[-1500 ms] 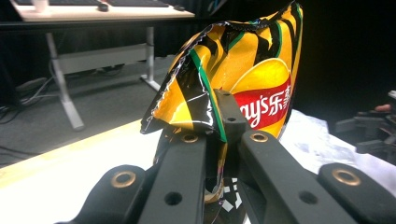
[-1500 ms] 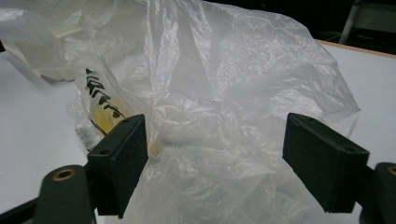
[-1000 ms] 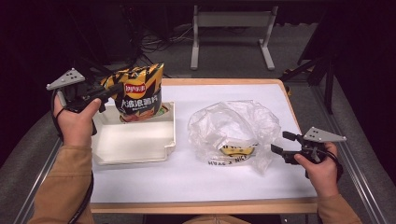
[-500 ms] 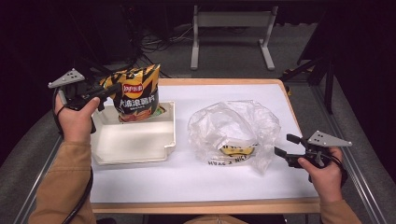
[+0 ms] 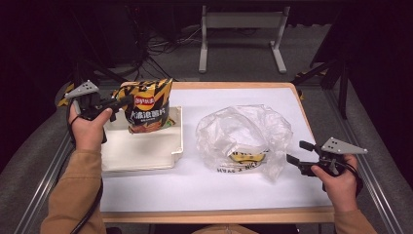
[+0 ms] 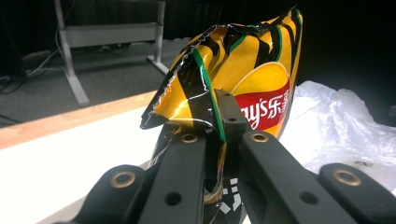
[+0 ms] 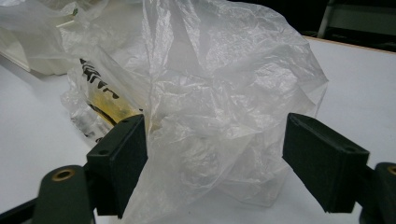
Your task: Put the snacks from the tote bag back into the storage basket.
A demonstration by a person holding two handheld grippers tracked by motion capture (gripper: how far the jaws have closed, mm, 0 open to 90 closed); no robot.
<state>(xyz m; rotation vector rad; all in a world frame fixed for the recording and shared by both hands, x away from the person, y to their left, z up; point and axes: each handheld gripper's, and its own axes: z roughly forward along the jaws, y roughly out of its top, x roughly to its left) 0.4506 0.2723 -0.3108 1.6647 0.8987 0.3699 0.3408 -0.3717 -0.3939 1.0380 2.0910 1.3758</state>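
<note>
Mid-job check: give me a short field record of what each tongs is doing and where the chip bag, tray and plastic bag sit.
left tongs: shut on the chip bag's upper edge
chip bag: upright, held over the far end of the tray
tray: cream, on the table's left side
right tongs: open, jaws on either side of the plastic bag's crumpled film
plastic bag: clear, right of the tray, a printed item inside
table: white top, wooden rim

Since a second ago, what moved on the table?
The left gripper, shut on the chip bag, carried it a little lower toward the white tray. The right gripper stayed open beside the clear plastic bag, which kept its place.
</note>
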